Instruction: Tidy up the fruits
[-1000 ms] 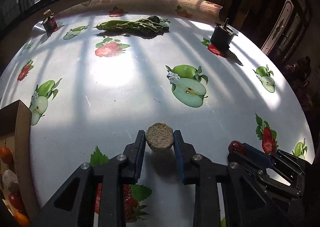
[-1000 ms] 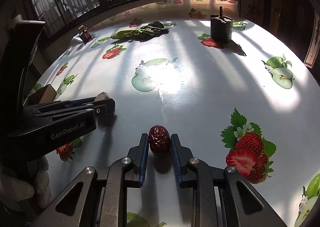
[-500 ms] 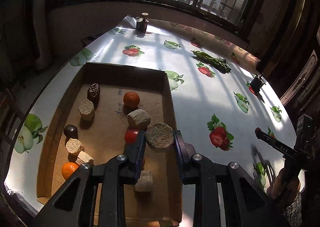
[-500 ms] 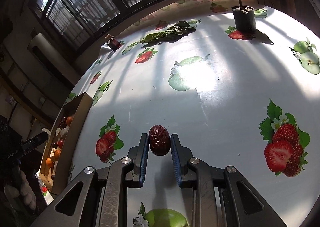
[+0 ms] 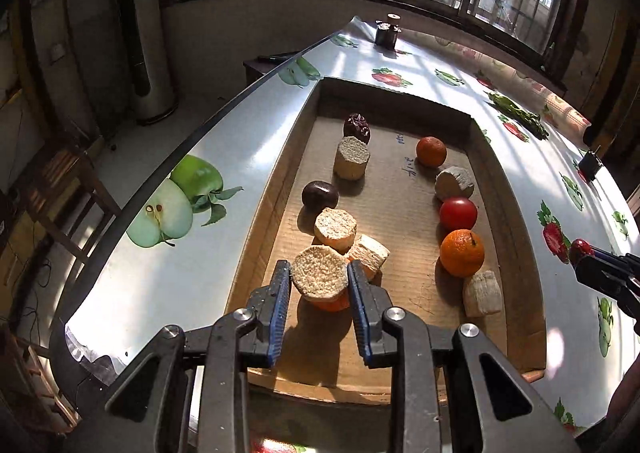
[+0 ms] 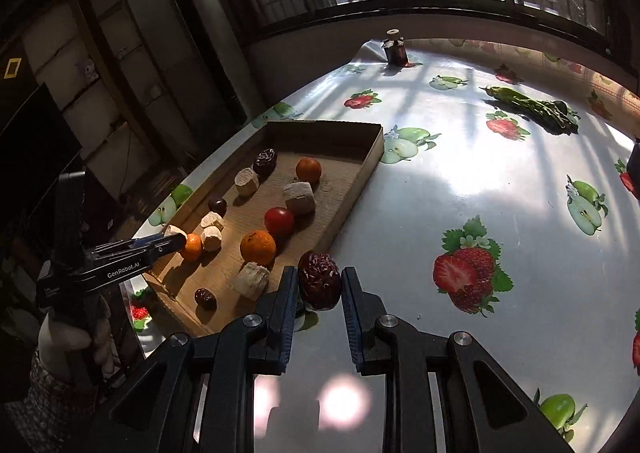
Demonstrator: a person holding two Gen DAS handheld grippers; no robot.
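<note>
Left gripper [image 5: 319, 280] angled down over the box [image 5: 516, 213], clamping a beige puck [image 5: 319, 277]; right gripper [image 6: 319, 285] pinches a red date [image 6: 319, 280] beside it.

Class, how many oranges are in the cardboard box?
3. Far orange toward the box's far end; middle orange beside the tomato; near orange partly hidden below the left gripper. More could be hidden.

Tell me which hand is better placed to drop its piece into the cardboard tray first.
Left. The left tongs hold the round beige corn-cob slice over the shallow cardboard tray. The right tongs grip the wrinkled dark red date outside the tray's wall, above the fruit-print tablecloth.
</note>
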